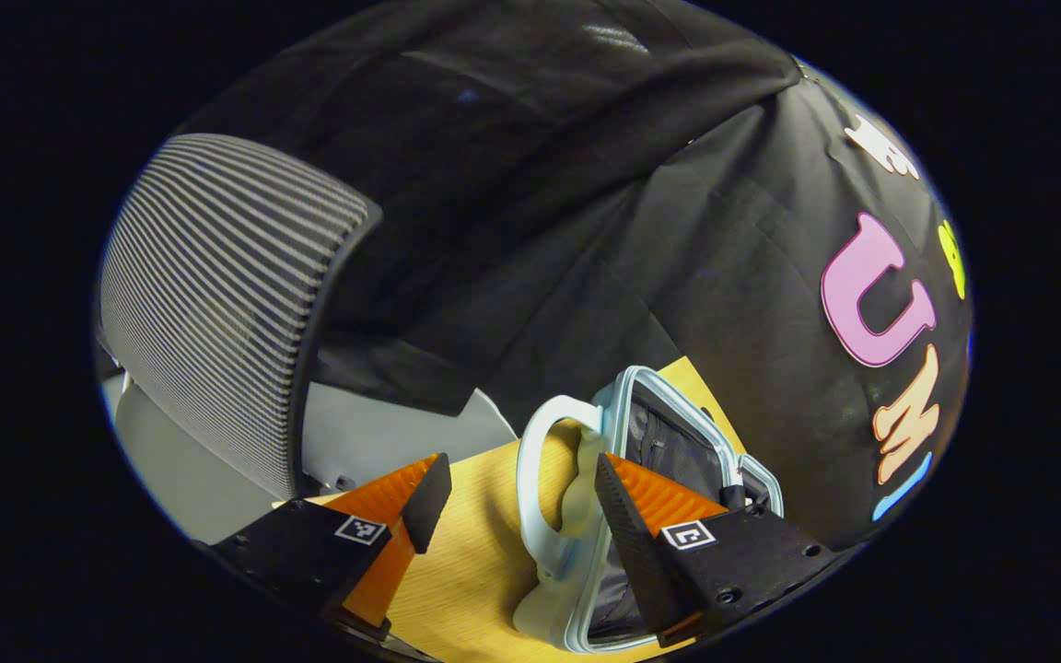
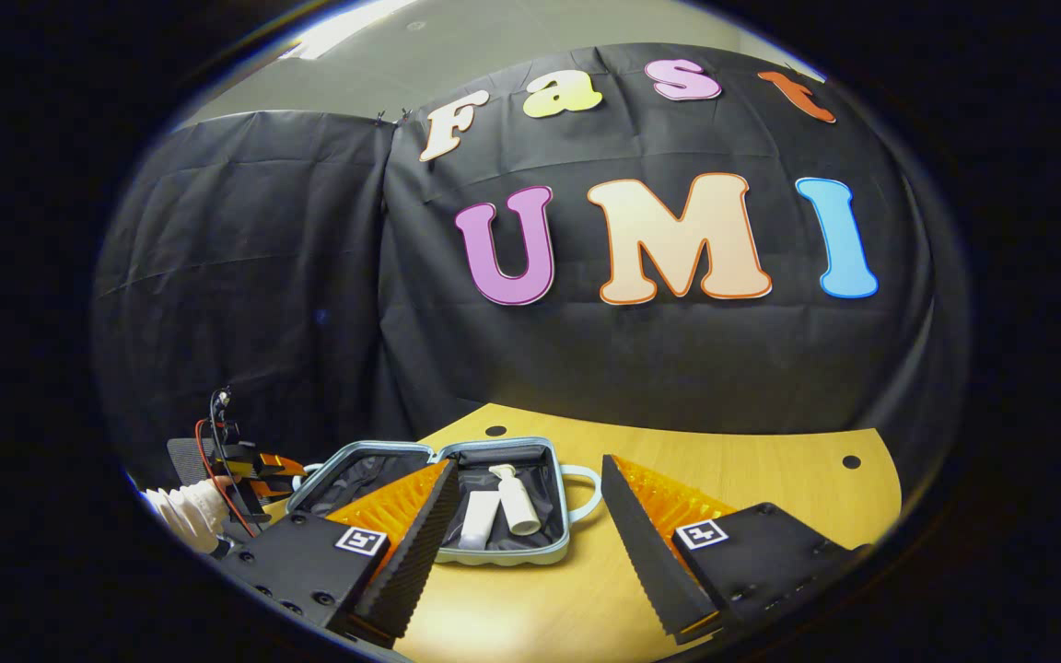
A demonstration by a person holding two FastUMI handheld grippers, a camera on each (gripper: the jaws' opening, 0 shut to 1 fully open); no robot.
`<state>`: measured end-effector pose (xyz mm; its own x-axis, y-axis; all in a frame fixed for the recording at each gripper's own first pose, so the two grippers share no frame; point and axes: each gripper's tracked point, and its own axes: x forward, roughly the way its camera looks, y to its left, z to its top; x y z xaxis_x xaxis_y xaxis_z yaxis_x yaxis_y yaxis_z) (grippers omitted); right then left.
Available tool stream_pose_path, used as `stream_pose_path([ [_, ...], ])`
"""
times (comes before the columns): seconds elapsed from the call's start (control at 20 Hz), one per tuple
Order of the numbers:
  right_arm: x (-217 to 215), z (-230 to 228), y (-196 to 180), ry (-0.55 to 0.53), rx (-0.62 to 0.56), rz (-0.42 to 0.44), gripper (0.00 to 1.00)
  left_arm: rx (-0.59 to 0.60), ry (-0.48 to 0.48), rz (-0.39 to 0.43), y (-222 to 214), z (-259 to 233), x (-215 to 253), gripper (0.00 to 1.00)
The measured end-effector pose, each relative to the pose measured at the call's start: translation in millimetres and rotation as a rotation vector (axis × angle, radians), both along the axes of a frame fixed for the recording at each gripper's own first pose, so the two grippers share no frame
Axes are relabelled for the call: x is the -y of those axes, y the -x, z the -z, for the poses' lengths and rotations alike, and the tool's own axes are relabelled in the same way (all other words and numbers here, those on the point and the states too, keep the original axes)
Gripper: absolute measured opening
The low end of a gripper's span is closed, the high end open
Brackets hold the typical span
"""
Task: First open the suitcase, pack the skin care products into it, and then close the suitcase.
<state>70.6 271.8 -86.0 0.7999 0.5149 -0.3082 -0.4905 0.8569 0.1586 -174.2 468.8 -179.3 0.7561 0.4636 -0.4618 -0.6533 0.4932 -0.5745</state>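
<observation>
In the left gripper view a mesh-backed office chair (image 1: pixel 217 304) stands at the far left, its striped back rising over a grey seat, with the black cloth wall (image 1: pixel 586 230) draped behind it. The wooden table (image 1: pixel 475 571) runs along the bottom, and on it the pale blue suitcase (image 1: pixel 669 433) lies open, its dark lining showing and its long axis running from near to far on the right. The left gripper (image 1: pixel 523 502) hangs just above the table with its jaws spread wide and holding nothing; the suitcase's looped handle (image 1: pixel 544 479) sits in the gap between the fingers, and the right finger (image 1: pixel 627 534) covers part of the case's rim. In the right gripper view the suitcase (image 2: pixel 503 552) lies flat and fully opened across the table (image 2: pixel 770 470), its two halves side by side from left to right, its handle pointing right. In the right half a white tube (image 2: pixel 477 518) and a white pump bottle (image 2: pixel 514 497) lie with their long axes running near to far. The right gripper (image 2: pixel 523 539) is wide open and empty, near of the case, its left finger (image 2: pixel 415 543) hiding part of the left half. At the far left, the other gripper (image 2: pixel 250 470) and a gloved hand (image 2: pixel 188 514) sit beside the case.
</observation>
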Motion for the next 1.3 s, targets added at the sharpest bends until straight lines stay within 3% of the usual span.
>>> stream_pose_path([
  [0.15, 4.5, -0.3, -0.6, 0.004, -0.001, 0.015, 0.98, 0.016, 0.029, 0.016, -10.1, 8.2, -1.1, 0.85],
  [0.2, 6.3, 0.4, 0.3, 0.01, 0.002, 0.018, 0.98, 0.009, 0.035, 0.015, -10.8, 11.7, -2.3, 0.77],
  [0.35, 10.7, 2.0, -0.3, 0.037, 0.015, 0.021, 0.98, 0.033, 0.052, 0.002, -14.8, 13.3, -7.3, 0.27],
  [0.45, 14.1, 2.7, 1.1, 0.044, 0.019, 0.027, 0.98, 0.047, 0.055, 0.005, -14.8, 12.4, -4.6, 0.0],
  [0.7, 29.2, -0.4, 5.4, 0.054, 0.031, 0.054, 0.98, -0.032, -0.054, 0.058, -17.9, -8.9, -0.5, 0.0],
  [0.9, 52.8, 0.1, 10.1, 0.064, 0.03, 0.096, 0.98, -0.057, -0.182, 0.082, -24.7, -68.8, 11.1, 0.0],
  [1.3, 103.5, 1.2, 21.3, 0.098, 0.044, 0.131, 0.98, -0.066, -0.443, 0.183, -75.6, -206.2, 110.9, 0.0],
])
